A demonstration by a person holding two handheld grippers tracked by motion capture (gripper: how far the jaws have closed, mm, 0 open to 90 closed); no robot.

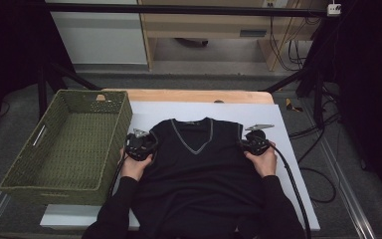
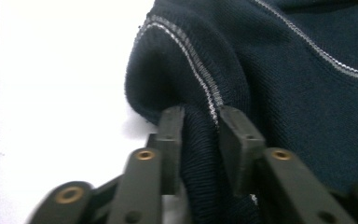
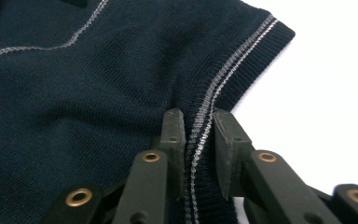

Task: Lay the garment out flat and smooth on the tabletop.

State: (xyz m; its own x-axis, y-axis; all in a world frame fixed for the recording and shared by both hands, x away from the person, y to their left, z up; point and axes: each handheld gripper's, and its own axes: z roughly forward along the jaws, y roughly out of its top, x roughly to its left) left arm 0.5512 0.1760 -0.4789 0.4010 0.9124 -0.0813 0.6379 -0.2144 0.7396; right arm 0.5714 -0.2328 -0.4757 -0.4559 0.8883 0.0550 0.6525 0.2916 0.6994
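A: Where does the sleeveless V-neck sweater (image 1: 199,169) lie?

B: Flat on the white sheet (image 1: 288,164) that covers the worktop (image 1: 194,95), neck pointing away from the person, hem toward the near edge. It is dark, with pale striped trim at the neck and armholes.

A: And the left gripper (image 1: 140,144)?

B: It sits at the sweater's left armhole. In the left gripper view its fingers (image 2: 171,140) are clenched on a bunched fold of the ribbed armhole edge, and the knit rises in a hump just beyond them.

A: The right gripper (image 1: 254,144)?

B: At the opposite armhole. In the right gripper view its fingers (image 3: 173,140) pinch the trimmed edge, the pale stripes running straight between them.

A: Anything beside it?

B: A green woven basket (image 1: 40,169) stands at the left of the worktop, just beside the left gripper, apart from the sweater.
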